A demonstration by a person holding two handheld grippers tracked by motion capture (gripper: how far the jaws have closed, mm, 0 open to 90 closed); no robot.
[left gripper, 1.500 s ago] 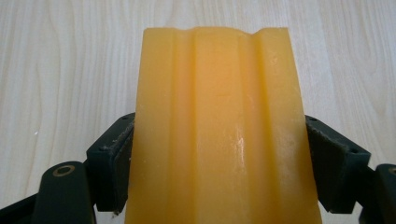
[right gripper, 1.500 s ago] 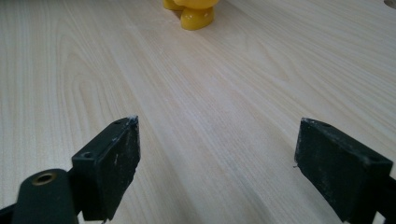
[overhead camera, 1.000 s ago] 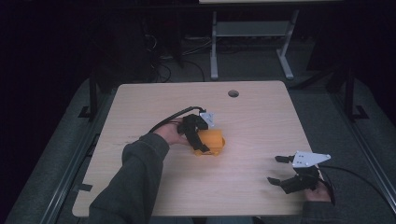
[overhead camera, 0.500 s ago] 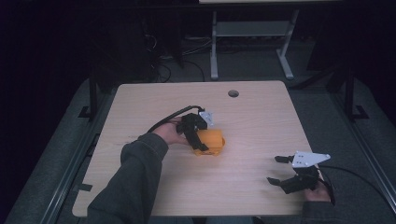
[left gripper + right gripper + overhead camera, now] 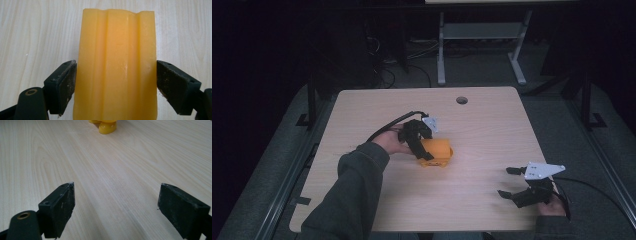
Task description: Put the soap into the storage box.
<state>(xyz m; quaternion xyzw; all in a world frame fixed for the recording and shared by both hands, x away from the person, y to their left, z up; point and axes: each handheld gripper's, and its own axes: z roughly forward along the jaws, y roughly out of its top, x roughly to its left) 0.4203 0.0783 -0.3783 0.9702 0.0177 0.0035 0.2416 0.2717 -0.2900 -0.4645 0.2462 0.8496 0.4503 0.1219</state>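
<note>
Orange block (image 5: 117, 65) clamped in left gripper (image 5: 116, 85); unlabelled.

Light wooden table (image 5: 492, 125) with a round hole (image 5: 461, 100); grey metal frame (image 5: 482, 35) behind on the floor.

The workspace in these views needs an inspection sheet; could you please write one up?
Surface: pale wood table with a round hole.
Job's things: orange ridged block lying on the table.
Clutter: nothing seen.
Grippers: left claw has both jaws against the block's sides; right claw open, holding nothing, near the table's front right corner.
Cables: a black cable trails from the left claw.
Surroundings: dark floor, grey metal frame behind.
</note>
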